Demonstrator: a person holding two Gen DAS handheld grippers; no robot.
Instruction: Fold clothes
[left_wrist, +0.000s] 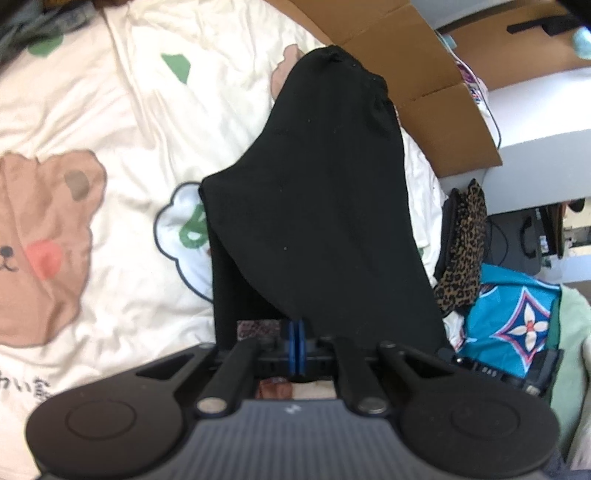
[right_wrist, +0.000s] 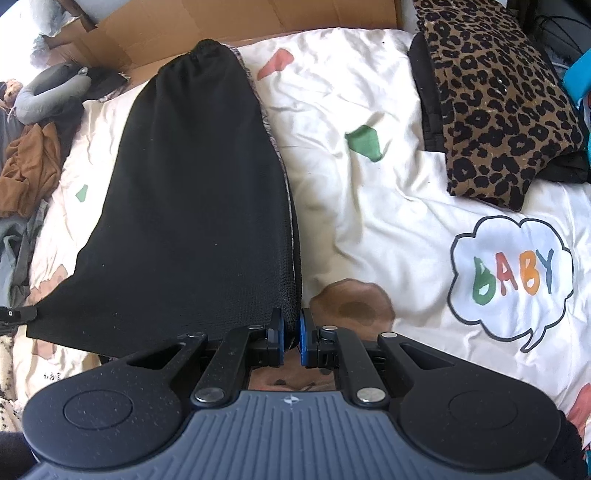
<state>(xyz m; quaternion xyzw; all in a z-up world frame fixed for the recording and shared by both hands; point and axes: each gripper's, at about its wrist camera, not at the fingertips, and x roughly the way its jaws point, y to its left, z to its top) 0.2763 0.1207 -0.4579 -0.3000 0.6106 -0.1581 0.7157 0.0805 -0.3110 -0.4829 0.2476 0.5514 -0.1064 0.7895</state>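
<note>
While the cream bed cover (right_wrist: 388, 192) w/ bear & "BABY" cloud prints took up most of both views, a black garment (right_wrist: 199, 206) lay stretched over it, elastic waistband at the far end near a cardboard box (right_wrist: 236, 26), hem at the near end. Leopard-print clothing (right_wrist: 495, 110) sat folded on the cover, well apart to the right in the right wrist view, on top of smth black. Blue patterned fabric (left_wrist: 517, 314) showed past the bed edge in the left wrist view. Brown cloth (right_wrist: 33, 166) lay bunched at the far left. Left tool (left_wrist: 297, 345) was clenched, blue pads pressed together on the garment's near edge. Right tool (right_wrist: 291, 334) had a small gap btwn pads, pinching the garment's hem corner at its right edge.
</note>
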